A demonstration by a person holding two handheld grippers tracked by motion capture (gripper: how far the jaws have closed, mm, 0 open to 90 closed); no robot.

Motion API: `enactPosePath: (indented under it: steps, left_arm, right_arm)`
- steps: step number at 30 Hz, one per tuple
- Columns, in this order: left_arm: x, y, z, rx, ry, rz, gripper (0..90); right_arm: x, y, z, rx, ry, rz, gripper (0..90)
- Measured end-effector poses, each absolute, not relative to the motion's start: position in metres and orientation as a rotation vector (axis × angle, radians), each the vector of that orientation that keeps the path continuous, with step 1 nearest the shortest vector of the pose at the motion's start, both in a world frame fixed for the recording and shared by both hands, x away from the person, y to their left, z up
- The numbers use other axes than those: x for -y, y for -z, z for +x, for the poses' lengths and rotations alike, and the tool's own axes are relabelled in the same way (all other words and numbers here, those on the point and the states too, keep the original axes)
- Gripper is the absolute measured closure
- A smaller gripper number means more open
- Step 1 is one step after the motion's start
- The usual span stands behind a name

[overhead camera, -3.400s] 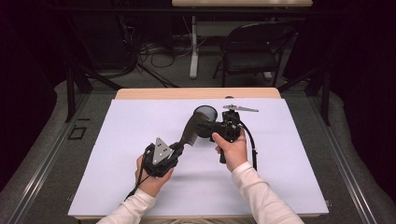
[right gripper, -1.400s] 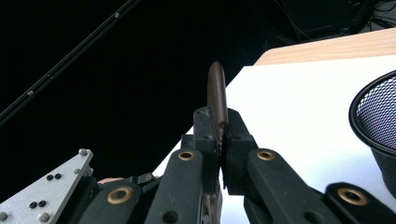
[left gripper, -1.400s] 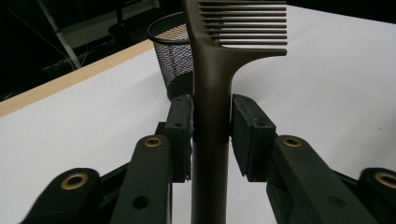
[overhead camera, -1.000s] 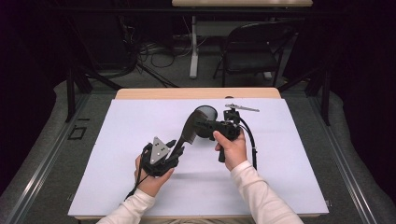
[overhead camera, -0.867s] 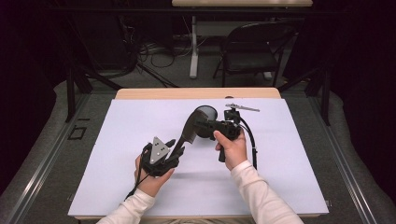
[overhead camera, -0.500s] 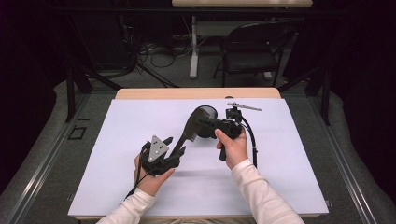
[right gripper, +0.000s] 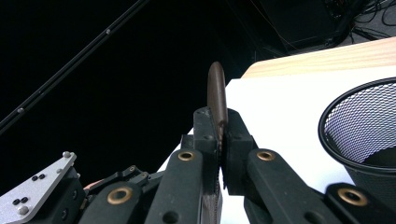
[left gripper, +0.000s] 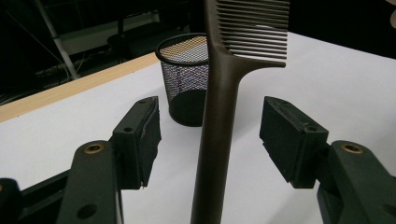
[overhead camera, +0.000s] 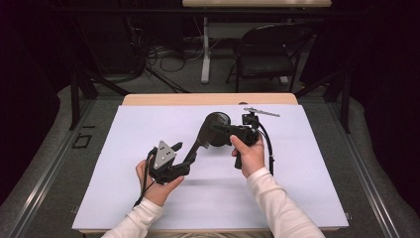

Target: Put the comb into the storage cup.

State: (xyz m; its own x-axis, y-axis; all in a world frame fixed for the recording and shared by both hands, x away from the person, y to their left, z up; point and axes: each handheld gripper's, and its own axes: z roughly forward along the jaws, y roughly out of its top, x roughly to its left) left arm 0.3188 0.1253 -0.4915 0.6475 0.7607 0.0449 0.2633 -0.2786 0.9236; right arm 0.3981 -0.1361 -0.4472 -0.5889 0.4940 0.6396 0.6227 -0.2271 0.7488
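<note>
Now the right gripper [right gripper: 220, 140] has its two jaws pressed together on a brown comb [left gripper: 219, 116], and in the right gripper view the comb's thin edge rises between the pads. In the high view the right hand [overhead camera: 249, 154] holds this gripper above the middle of the white table cover [overhead camera: 307, 163], and the comb [overhead camera: 195, 146] slopes down from it toward the left gripper [overhead camera: 184, 157]. The left gripper [left gripper: 210, 140] stands wide open: in the left gripper view the comb's handle passes up through the gap between its jaws, and neither pad touches the handle. The teeth of the comb are at the top of that view. Behind the comb a black mesh cup [left gripper: 184, 86] stands upright on the white cover, and in the right gripper view this cup [right gripper: 364, 135] is at the right side, near the wooden table edge [right gripper: 322, 58]. The left hand [overhead camera: 157, 183] holds its gripper low, near the front of the table.
</note>
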Motion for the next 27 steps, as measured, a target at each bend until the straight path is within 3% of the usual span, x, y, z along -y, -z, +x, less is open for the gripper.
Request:
enactPosePath:
  steps: [13,20,27]
  left_arm:
    - [-0.134,0.489,0.325,-0.874,-0.601,1.839,37.7]
    - [-0.14,0.485,0.327,-0.886,-0.608,1.821,29.5]
    - [-0.146,0.483,0.33,-0.922,-0.621,1.821,27.6]
  right_arm:
    - [0.138,0.445,0.401,1.895,1.952,-1.388,86.9]
    - [0.139,0.441,0.402,1.924,1.956,-1.401,86.9]
    - [0.143,0.436,0.404,1.937,1.961,-1.42,86.9]
